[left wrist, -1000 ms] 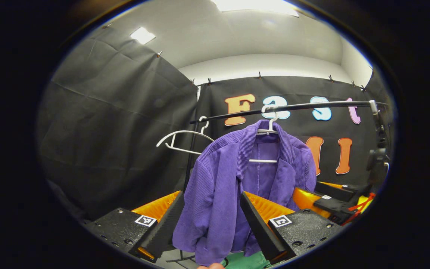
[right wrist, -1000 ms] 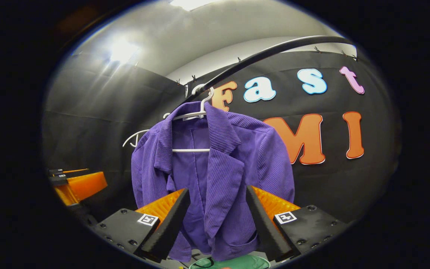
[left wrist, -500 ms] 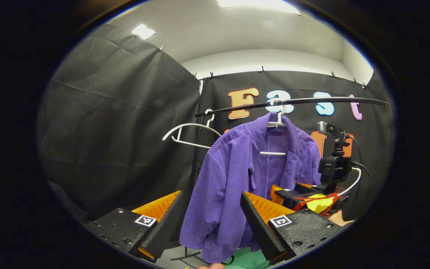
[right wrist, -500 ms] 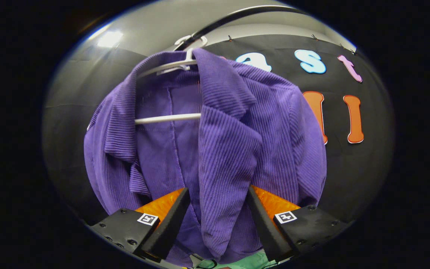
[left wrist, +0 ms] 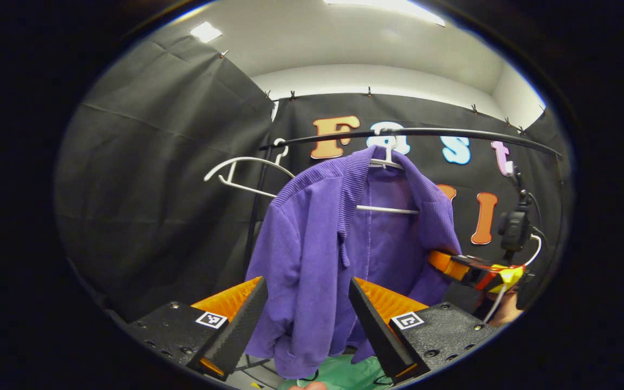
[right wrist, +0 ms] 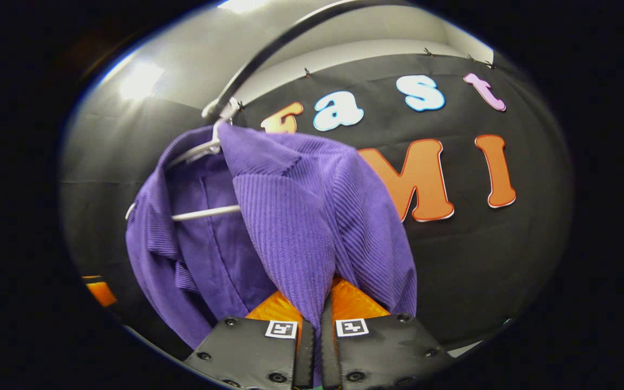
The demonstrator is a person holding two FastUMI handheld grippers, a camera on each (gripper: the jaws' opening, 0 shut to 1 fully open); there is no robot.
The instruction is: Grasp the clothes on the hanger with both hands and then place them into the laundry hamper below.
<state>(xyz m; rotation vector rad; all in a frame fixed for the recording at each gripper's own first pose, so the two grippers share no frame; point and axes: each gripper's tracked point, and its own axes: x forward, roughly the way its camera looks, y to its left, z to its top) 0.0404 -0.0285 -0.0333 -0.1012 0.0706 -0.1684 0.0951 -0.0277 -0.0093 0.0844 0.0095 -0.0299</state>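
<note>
A purple corduroy jacket (left wrist: 317, 244) hangs on a white hanger (left wrist: 385, 208) from a black rail (left wrist: 453, 132). My left gripper (left wrist: 306, 319) stands open in front of the jacket's left front; that front and sleeve show between its fingers, with no contact visible. In the right gripper view my right gripper (right wrist: 314, 336) is shut on the jacket's (right wrist: 301, 216) right front panel, with cloth pinched between its fingers. The left gripper view shows the right gripper (left wrist: 469, 271) at the jacket's right edge. A green hamper (left wrist: 339, 376) peeks out below the jacket.
An empty white hanger (left wrist: 241, 173) hangs at the rail's left end, beside a black upright post (left wrist: 252, 227). Black cloth walls close in the back and left. A hand (left wrist: 501, 311) holds the right gripper at the lower right.
My right gripper has shut on the jacket's right front panel and pulled it sideways. My left gripper has drawn closer to the jacket and stays open.
</note>
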